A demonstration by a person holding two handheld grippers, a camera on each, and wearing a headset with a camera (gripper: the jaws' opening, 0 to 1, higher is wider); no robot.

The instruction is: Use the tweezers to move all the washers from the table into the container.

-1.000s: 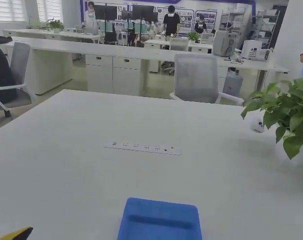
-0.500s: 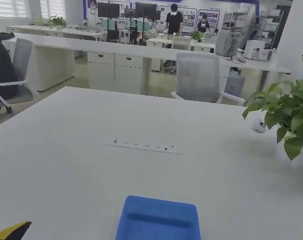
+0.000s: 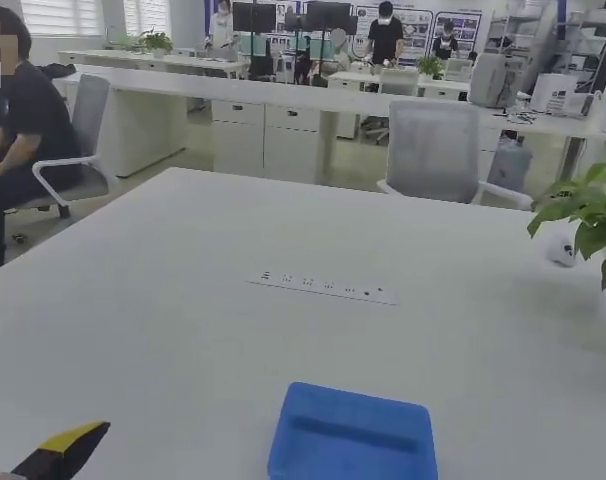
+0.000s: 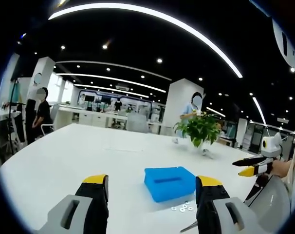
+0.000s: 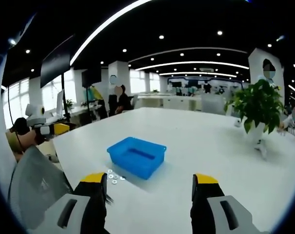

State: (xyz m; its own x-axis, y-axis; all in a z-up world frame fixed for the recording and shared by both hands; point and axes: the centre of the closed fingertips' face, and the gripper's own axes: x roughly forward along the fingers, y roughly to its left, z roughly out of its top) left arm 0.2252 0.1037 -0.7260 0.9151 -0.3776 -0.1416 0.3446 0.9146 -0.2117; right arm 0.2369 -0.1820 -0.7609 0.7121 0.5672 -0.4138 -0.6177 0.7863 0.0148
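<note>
L gripper (image 4: 152, 181), R gripper (image 5: 150, 178): jaws spread, both empty. Washers (image 4: 182, 208) lie in a loose cluster on table (image 4: 64, 161), just beside blue container (image 4: 169, 182), on its gripper-facing side. Prob. light, stiff, flat, slick; pinch each across rim via hole. Thin metal tip (image 4: 188, 227) near them, poss. tweezers.

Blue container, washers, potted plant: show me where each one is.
blue container (image 5: 144, 170), right gripper view, near outer wall.
washers (image 4: 182, 208), left gripper view, middle of the cluster.
potted plant (image 5: 257, 105), right gripper view, its leaves.
</note>
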